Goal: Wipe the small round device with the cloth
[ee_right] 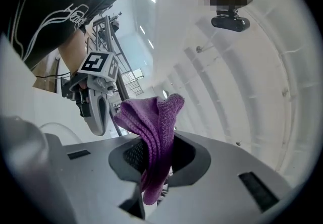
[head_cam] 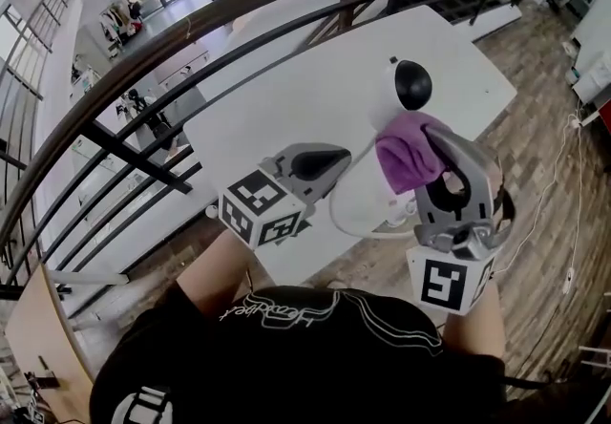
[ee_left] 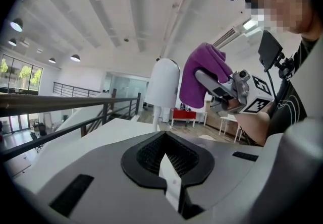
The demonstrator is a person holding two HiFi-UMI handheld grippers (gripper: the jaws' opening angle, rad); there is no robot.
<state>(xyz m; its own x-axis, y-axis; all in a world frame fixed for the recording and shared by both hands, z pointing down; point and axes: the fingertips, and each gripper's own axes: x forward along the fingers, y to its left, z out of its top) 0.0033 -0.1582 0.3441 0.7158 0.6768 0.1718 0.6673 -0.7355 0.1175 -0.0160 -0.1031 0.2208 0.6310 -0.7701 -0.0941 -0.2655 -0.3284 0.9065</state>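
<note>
Since the right gripper (ee_right: 160, 160) is clenched on the purple cloth (head_cam: 406, 157) w/ a good wad sticking past the jaws, I judge we're mid-wipe, so technique first. White table (head_cam: 286, 97): big, flat, smooth; the device stands toward its far right part. Small round device (head_cam: 409, 88): white glossy capsule-like body w/ a rounded top & black round face. It's on a thin stem per the left gripper view, so prob top-heavy & easy to tip. Cloth sits against or just beside its side, below the black face; can't confirm contact. I'd keep pressure light, sweep w/ the loose fold not the jaw tips, follow the curve round the dome, & go gentle over the black face, which would likely show smears. Cloth looks like soft knit microfibre, folded in thick ridges, so should conform well. Left gripper (ee_left: 166, 160) hangs near the device's base, jaws closed together w/ only a thin white sliver at the seam, can't ID it. I'd use it to steady the base if the thing rocks
</note>
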